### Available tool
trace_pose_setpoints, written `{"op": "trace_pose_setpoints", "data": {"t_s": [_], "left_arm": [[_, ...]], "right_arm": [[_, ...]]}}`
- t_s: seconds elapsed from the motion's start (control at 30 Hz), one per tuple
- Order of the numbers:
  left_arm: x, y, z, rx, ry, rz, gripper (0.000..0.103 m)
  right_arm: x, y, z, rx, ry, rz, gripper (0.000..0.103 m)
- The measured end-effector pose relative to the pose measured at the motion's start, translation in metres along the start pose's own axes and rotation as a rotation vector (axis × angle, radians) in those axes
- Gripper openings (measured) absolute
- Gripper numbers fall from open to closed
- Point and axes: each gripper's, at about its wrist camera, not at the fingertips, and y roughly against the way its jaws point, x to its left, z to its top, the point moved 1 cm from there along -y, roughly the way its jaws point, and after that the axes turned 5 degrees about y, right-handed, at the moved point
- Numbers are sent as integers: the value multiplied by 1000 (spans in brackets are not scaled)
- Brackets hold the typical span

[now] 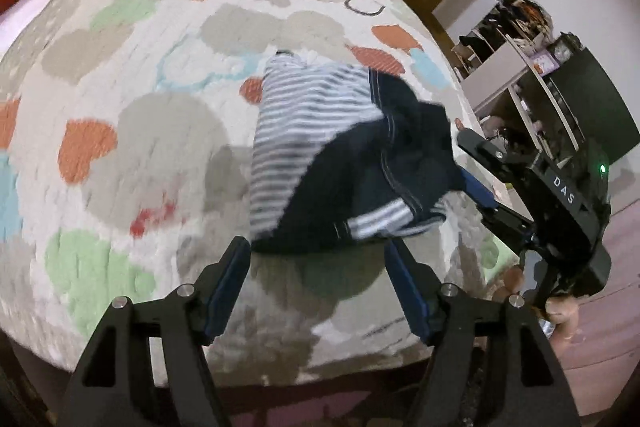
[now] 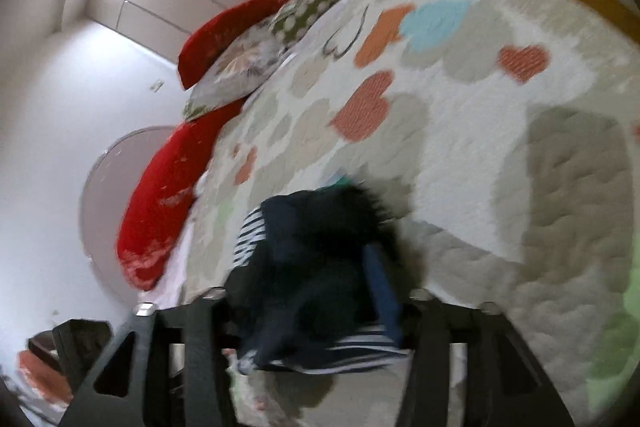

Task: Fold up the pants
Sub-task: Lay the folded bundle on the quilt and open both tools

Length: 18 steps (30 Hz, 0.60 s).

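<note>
The pants [image 1: 340,151] are dark navy with a grey-and-white striped part, bunched on a heart-patterned quilt [image 1: 140,115]. My left gripper [image 1: 318,259] is open and empty, just short of the pants' near edge. My right gripper [image 1: 476,183] comes in from the right and is shut on the pants' right edge, holding it raised. In the right wrist view the pants [image 2: 312,267] fill the space between the fingers of the right gripper [image 2: 316,307], with one blue pad [image 2: 382,291] showing against the cloth.
Red, floral and dotted pillows [image 2: 232,63] lie at the head of the bed. A shelf unit [image 1: 516,47] and a dark screen [image 1: 592,107] stand right of the bed. The bed's near edge [image 1: 320,359] drops to the floor.
</note>
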Motion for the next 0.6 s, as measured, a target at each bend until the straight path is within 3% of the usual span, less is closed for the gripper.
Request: {"op": "trace_pose_setpoints", "data": {"t_s": [0.2,0.3,0.47,0.6], "left_arm": [[-6,6,-29,22,-22,13,70],[-5,11,-35,28,-14,13,70],[-1,38,-35,-48,15,37,70],[3,48,-35,-67,24,49,70]], "right_arm": [[-13,29,-23,-47,-24,-106,66],[-8,43,-40,-54,36,-164,66],[8,50,-64,-40,144,-264,66],[13,50,-79,-20,156,-295,66]]}}
